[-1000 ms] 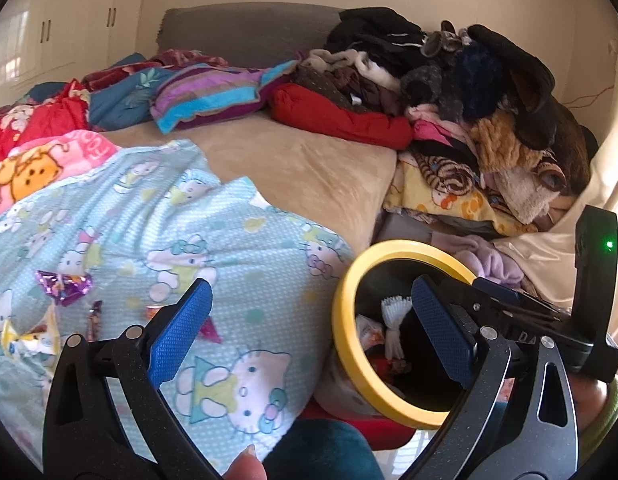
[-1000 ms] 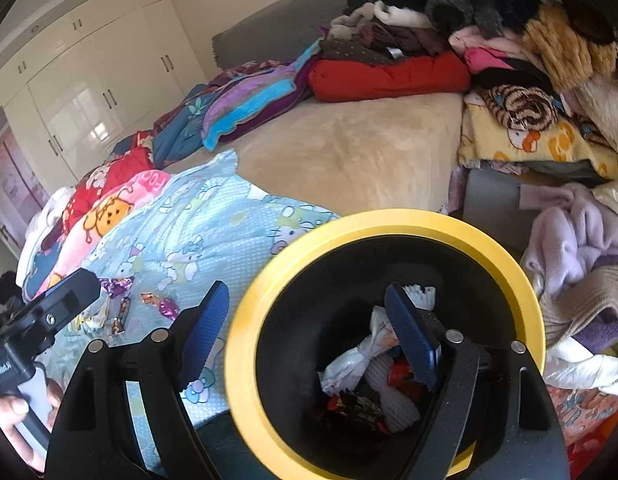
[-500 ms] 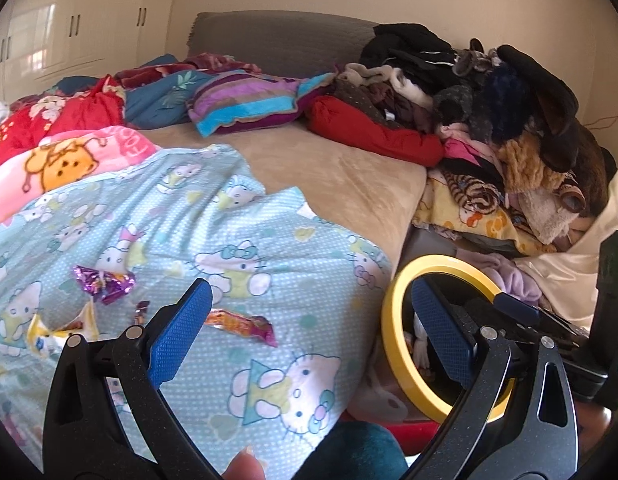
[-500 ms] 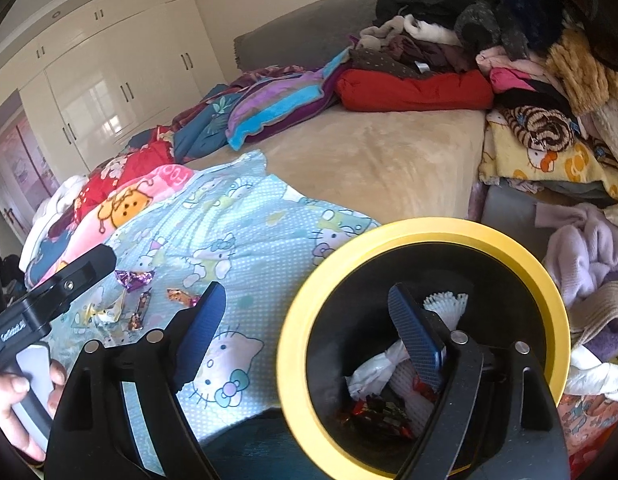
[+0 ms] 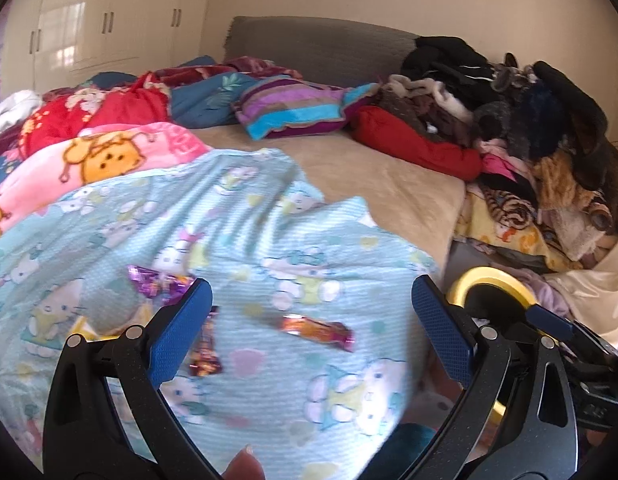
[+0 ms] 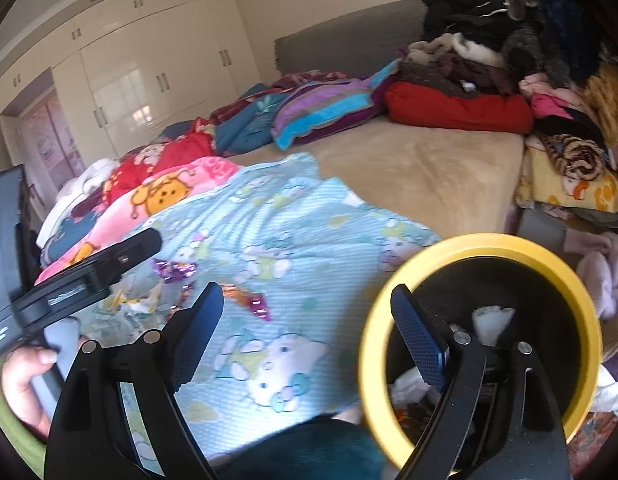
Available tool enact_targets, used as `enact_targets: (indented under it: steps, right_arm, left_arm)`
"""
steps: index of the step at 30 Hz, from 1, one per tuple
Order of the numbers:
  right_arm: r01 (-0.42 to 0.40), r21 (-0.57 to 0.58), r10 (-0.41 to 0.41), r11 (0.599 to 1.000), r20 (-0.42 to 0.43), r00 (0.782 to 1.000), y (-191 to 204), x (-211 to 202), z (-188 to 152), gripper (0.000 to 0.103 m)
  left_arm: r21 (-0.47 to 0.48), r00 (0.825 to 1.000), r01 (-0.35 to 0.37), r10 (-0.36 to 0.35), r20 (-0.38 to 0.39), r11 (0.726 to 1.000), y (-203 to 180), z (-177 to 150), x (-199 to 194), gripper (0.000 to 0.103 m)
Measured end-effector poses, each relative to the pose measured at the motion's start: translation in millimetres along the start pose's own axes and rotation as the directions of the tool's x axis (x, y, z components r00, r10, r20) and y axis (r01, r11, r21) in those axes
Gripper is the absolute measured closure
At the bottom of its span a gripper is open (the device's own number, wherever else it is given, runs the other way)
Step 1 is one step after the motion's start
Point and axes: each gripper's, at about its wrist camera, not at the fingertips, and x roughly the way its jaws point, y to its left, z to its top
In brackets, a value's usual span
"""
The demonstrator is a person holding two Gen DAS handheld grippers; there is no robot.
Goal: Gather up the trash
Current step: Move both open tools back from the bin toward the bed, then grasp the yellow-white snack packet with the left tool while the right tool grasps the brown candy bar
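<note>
Left wrist: orange candy wrapper (image 5: 317, 327) lies flat, long axis left-right.

Bed (image 5: 393, 184) w/ tan cover and grey headboard (image 5: 317, 44). Light-blue cartoon-cat blanket (image 5: 269, 248) spread over the near part; on it a purple candy wrapper (image 5: 157, 282), an orange-pink wrapper (image 5: 317, 326) and a dark red one (image 5: 205, 354), near each other but apart. Pink bear blanket (image 5: 109, 160) just beside it. Striped pillow (image 5: 293, 110) and red bundle (image 5: 413, 144) by the headboard; clothes pile (image 5: 529, 120) at the far side.
</note>
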Motion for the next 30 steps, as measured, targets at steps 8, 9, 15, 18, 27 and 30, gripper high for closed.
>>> enact_targets:
  steps: [8,9,15,18,27,30]
  right_arm:
    - [-0.068,-0.079,0.063,0.995,-0.062,0.996,52.2,35.4,-7.0,0.020]
    - [-0.074,-0.087,0.068,0.993,-0.067,0.995,56.8,38.9,-7.2,0.020]
    - [-0.111,-0.150,0.094,0.982,-0.118,0.989,92.3,71.0,-12.3,0.020]
    - [-0.135,-0.155,0.111,0.979,-0.150,0.982,104.9,89.2,-14.8,0.020]
    - [-0.193,-0.141,0.153,0.971,-0.253,0.955,133.9,142.2,-19.0,0.028]
    - [-0.219,-0.123,0.177,0.968,-0.284,0.942,141.8,158.4,-20.3,0.038]
  left_arm:
    - [-0.096,0.995,-0.102,0.102,-0.005,0.990,67.9,0.7,-0.2,0.011]
    - [-0.111,0.993,-0.120,0.119,-0.008,0.987,77.9,-0.1,0.0,0.011]
    - [-0.174,0.980,-0.197,0.193,-0.036,0.965,121.0,-6.8,2.4,0.011]
    - [-0.210,0.972,-0.235,0.229,-0.051,0.949,141.1,-11.6,4.5,0.011]
    - [-0.367,0.961,-0.274,0.234,-0.150,0.889,193.4,-38.9,18.8,0.011]
    - [-0.404,0.963,-0.262,0.210,-0.168,0.877,202.5,-48.7,23.0,0.011]
